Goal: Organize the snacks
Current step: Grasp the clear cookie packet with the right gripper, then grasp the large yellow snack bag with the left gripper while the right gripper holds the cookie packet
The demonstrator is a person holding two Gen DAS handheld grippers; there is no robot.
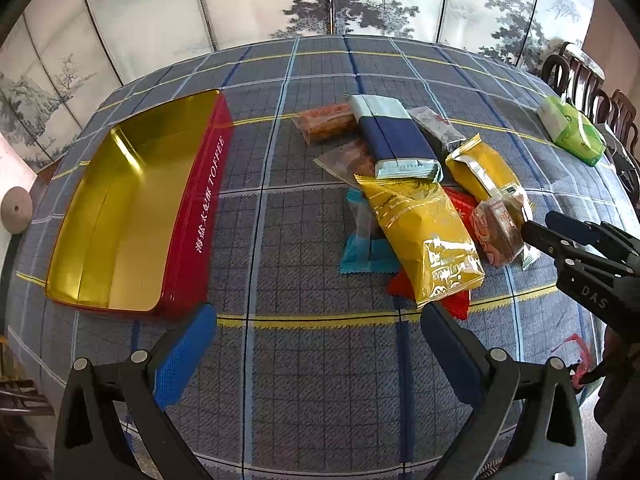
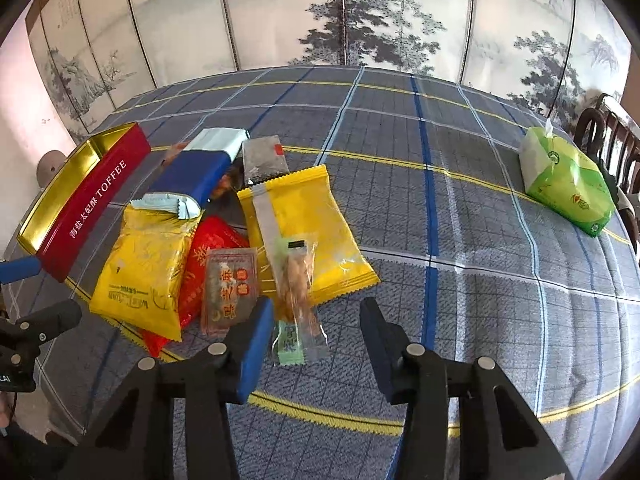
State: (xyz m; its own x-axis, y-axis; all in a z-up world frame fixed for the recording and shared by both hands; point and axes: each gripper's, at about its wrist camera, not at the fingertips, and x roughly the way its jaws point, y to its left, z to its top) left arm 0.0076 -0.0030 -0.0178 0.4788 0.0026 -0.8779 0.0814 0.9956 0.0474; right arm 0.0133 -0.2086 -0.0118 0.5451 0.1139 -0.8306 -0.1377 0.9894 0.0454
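Right tongs (image 2: 316, 344) spread, snack pile (image 2: 224, 240) just ahead

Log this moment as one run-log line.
left claw: open, nothing held | right claw: open, at clear cracker packet | toffee tin: no snacks inside | snack pile: on tablecloth

Legible markings on tin, gripper and packets

Red tin (image 1: 200, 216), left of the left gripper's (image 1: 316, 344) fingers: white "TOFFEE" after a row of Chinese characters on its long side. Right gripper (image 1: 538, 230) body: white "DAS". Yellow packet (image 2: 140, 276), left of the right gripper: brand print too distorted to read. Clear brown packet (image 2: 230, 290): red Chinese characters.
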